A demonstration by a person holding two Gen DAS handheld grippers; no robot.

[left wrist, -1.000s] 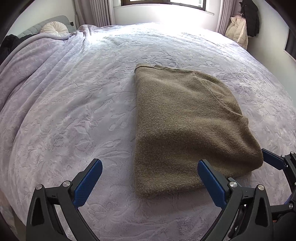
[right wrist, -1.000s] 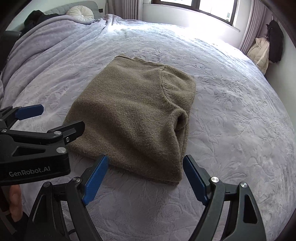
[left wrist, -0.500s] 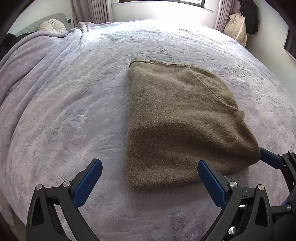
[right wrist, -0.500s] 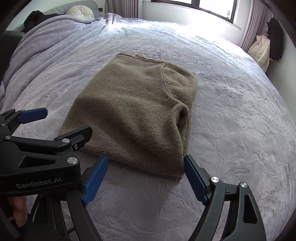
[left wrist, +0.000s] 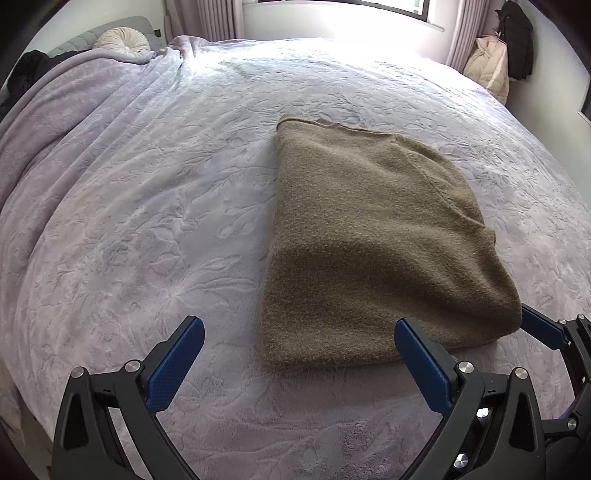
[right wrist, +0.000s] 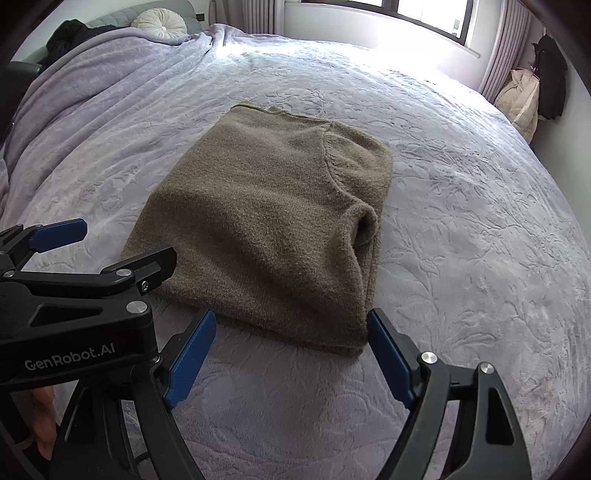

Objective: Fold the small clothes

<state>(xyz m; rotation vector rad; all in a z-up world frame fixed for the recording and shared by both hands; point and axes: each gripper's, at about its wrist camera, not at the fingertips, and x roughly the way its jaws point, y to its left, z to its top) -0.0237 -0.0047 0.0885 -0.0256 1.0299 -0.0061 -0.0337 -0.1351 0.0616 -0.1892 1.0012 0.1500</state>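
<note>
Both tools have drawn back slightly: left tool and right tool gape empty. Folded sweater on bed looks soft, floppy; grip its near edge.

I see a lilac embossed bedspread covering the bed, a round cream cushion at its head, and coats hanging beside the curtains.
</note>
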